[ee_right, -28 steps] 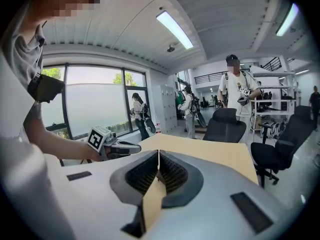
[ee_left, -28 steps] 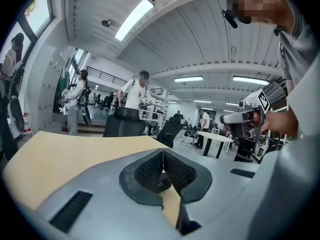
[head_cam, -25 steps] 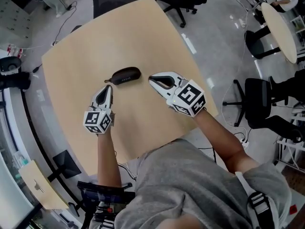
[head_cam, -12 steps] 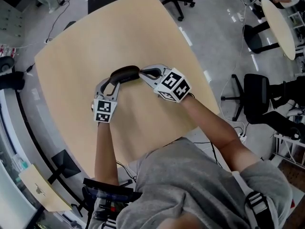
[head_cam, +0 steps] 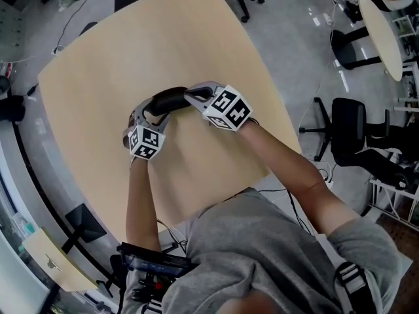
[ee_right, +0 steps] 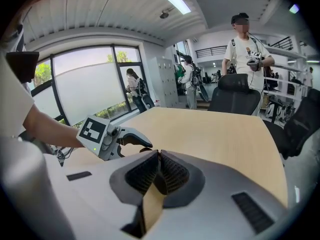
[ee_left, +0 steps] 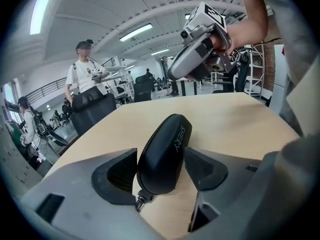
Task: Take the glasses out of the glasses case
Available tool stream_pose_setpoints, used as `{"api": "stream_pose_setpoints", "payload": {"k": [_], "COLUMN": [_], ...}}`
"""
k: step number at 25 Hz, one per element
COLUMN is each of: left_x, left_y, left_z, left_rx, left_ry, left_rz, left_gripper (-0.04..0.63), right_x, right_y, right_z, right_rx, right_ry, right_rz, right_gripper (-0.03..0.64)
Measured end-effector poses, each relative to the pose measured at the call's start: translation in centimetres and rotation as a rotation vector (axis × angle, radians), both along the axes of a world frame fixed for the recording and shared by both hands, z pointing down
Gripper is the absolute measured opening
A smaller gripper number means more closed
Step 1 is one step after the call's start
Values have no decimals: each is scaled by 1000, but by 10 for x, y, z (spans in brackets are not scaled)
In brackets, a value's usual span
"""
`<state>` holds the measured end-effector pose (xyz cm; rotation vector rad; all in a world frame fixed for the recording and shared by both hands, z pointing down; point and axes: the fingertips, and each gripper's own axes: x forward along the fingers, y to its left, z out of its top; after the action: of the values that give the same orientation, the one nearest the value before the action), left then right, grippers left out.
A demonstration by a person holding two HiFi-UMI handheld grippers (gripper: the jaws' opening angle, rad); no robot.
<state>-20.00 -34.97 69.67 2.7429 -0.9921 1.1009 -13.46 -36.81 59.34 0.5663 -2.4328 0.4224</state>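
Observation:
A dark oval glasses case (head_cam: 169, 100) lies closed on the beige table (head_cam: 118, 51). My left gripper (head_cam: 147, 113) sits at the case's left end. Its jaws are opening, and in the left gripper view the case (ee_left: 162, 154) lies between the two pads (ee_left: 206, 169), with the zipper pull hanging at its near end. My right gripper (head_cam: 191, 95) is shut, its tip at the case's right end. In the right gripper view the shut jaws (ee_right: 157, 176) hold nothing, and the left gripper (ee_right: 112, 136) shows beyond them.
The table's right edge (head_cam: 278, 116) runs close beside my right arm. Black office chairs (head_cam: 357, 142) and a second round table (head_cam: 386, 38) stand on the floor to the right. A person (ee_left: 87, 79) stands beyond the far edge.
Both grippers have moved forward and down to the case. The left one's jaws have opened around the case's left end, while the right one, still shut, has reached the right end.

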Motion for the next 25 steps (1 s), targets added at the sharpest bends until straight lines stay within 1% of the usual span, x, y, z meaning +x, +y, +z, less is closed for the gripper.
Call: {"api": "stream_pose_setpoints", "payload": {"k": [2,5,9,13,17,20,25], "left_x": [-1,-2,0,0,0,1,4], "left_y": [0,0,2,5,10,17,31], "left_z": [6,10,10,9,8,8,8], "left_rx": [-14,-18,-1,20,40,48,60], "left_ry": [-3,20,26,28,12,-5,-31], "left_rz": [13,9,9,7,19,40,72], "left_gripper": [275,275,275,273,270,270,270], "right_x": [-3,-7,-14,-25,-36,-42,-49], "right_y": [-3,-7,-14,-20,-19,-16,-9], "right_z": [6,14,21,29,46,64,85], "right_rx": [-8,-20,-47,-85,-169,-237,-290], "right_ry": [9,12,3,18,57,108,187], "right_rz": [-3,-11,-40,-74,-124,-167,-258], "right_gripper": [8,8,8,8,8,8,8]}}
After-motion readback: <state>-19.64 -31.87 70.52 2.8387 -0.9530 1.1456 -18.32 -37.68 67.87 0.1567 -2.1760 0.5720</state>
